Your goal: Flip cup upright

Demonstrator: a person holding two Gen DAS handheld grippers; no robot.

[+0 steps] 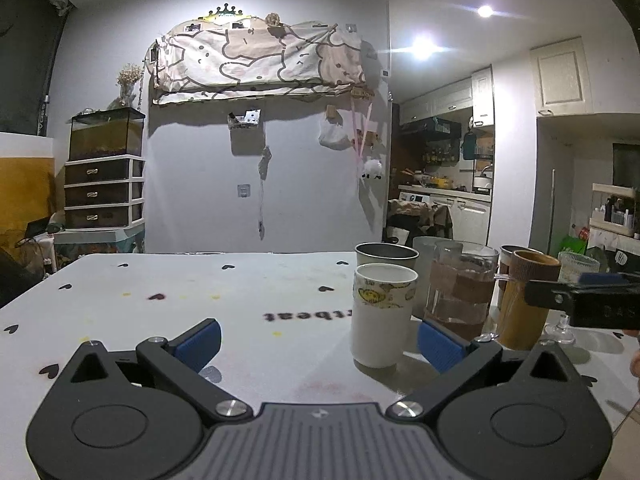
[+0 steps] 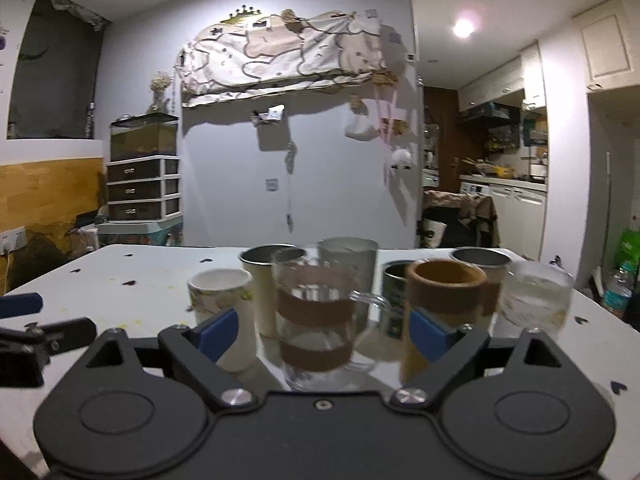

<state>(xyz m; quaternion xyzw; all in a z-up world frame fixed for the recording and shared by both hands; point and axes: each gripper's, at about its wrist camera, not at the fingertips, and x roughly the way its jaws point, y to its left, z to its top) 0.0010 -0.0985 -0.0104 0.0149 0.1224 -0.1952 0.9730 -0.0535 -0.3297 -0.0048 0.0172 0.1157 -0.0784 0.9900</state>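
A white paper cup (image 1: 382, 314) with a yellow printed band stands upright on the white table (image 1: 200, 300); it also shows in the right wrist view (image 2: 222, 300). My left gripper (image 1: 318, 340) is open and empty, with the cup just ahead of its right finger. My right gripper (image 2: 324, 334) is open and empty; a glass mug (image 2: 316, 316) with brown bands stands between its fingers, not gripped. A brown bamboo cup (image 2: 442, 308) stands by the right finger. The right gripper shows at the right edge of the left wrist view (image 1: 588, 300).
Several more upright cups cluster behind: metal cups (image 2: 262, 280) (image 2: 482, 264), a frosted glass (image 2: 348, 258), a ribbed glass (image 2: 536, 296). Drawers (image 1: 102, 192) and a wall stand beyond the table's far edge. The kitchen is at the right.
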